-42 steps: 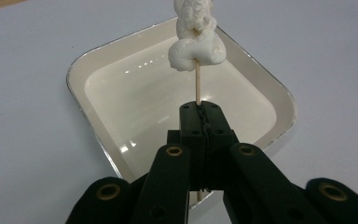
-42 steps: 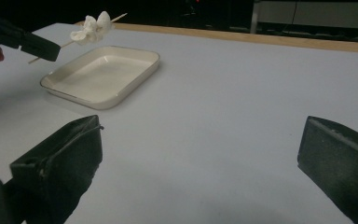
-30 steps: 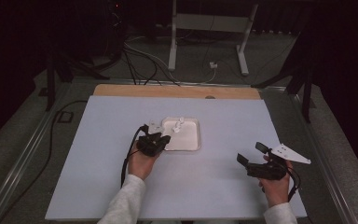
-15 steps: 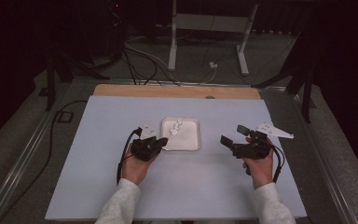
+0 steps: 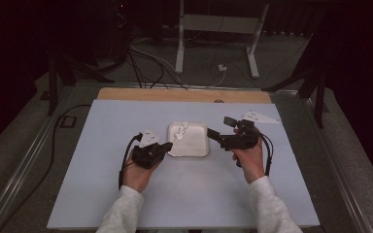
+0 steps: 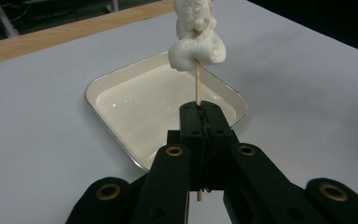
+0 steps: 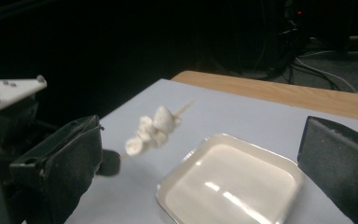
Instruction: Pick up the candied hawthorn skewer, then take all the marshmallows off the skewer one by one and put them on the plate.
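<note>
Right gripper [image 5: 219, 128] moved toward tray [image 5: 196, 150], jaws wide; left gripper [image 6: 200, 114] clamps skewer [image 6: 196, 86] (marshmallows, prob.).

No lettering to read anywhere here: no label, brand, number or sign.
</note>
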### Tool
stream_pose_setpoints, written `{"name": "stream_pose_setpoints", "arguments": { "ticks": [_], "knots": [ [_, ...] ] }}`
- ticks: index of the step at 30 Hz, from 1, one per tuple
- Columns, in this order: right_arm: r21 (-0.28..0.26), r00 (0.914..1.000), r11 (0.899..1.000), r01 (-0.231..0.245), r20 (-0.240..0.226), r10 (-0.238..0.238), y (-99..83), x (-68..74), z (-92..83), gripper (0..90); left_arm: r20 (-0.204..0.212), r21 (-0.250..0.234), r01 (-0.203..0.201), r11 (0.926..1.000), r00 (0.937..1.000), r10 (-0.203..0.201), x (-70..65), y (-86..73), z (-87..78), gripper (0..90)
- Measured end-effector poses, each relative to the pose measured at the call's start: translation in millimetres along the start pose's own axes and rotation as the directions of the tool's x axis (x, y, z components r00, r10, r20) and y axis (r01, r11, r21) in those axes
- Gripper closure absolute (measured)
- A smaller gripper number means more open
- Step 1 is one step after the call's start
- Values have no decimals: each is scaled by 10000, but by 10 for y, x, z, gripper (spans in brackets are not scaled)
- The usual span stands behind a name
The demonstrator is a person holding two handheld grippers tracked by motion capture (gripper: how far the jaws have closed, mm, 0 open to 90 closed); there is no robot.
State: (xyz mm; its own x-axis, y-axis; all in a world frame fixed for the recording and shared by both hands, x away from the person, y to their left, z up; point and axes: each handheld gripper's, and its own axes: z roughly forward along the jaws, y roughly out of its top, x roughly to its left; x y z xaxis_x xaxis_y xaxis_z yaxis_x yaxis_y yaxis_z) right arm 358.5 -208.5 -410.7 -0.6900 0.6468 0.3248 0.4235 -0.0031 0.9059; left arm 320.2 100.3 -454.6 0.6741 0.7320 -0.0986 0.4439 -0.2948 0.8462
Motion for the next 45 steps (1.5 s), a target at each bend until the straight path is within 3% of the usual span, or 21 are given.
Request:
{"name": "stream_pose_setpoints", "arguments": {
  "ticks": [9,16,20,23,25,27,28,33,35,36,38,39,45],
  "knots": [
    [193,9957,9969,-757,-516,766,23,-12,262,2,140,-15,-42,10000,9999,42,7,-22,33,900],
    [331,9811,9851,-1689,-904,1712,-65,-105,432,18,273,-62,33,10000,9996,-32,22,-42,41,900],
    [585,9781,9839,-1687,-1132,1745,-107,-123,489,102,356,-181,63,9998,9994,-57,15,-38,33,900],
    [711,9736,9806,-1826,-1261,1904,-121,-125,501,213,406,-208,71,9998,9992,-62,10,-38,38,900],
    [861,9728,9758,-2012,-991,2094,-132,-123,514,355,470,-247,78,9997,9989,-67,3,-36,42,900],
    [946,9713,9732,-2095,-946,2183,-142,-127,525,390,521,-300,21,9995,9986,-5,-10,-31,46,900],
    [1176,9620,9661,-2299,-1225,2439,-167,-142,554,456,577,-314,18,9995,9983,1,-19,-29,47,900],
    [1295,9488,9566,-2612,-1482,2791,-213,-148,614,484,719,-376,-156,9992,9972,182,-54,-24,56,900],
    [1326,9385,9497,-2838,-1648,3034,-223,-146,639,509,762,-381,-227,9990,9968,255,-63,-24,57,900],
    [1393,9273,9424,-3040,-1835,3262,-227,-144,661,531,794,-413,-264,9988,9964,296,-69,-24,57,900],
    [1429,9225,9395,-3114,-1921,3349,-230,-142,671,551,830,-437,-366,9984,9957,401,-80,-22,57,900],
    [1486,9147,9361,-3188,-2106,3450,-237,-134,685,627,834,-433,-379,9983,9957,415,-84,-22,59,900],
    [1403,9165,9383,-3161,-2105,3402,-215,-119,655,732,813,-392,-432,9983,9956,463,-74,-27,61,900]
  ]
}}
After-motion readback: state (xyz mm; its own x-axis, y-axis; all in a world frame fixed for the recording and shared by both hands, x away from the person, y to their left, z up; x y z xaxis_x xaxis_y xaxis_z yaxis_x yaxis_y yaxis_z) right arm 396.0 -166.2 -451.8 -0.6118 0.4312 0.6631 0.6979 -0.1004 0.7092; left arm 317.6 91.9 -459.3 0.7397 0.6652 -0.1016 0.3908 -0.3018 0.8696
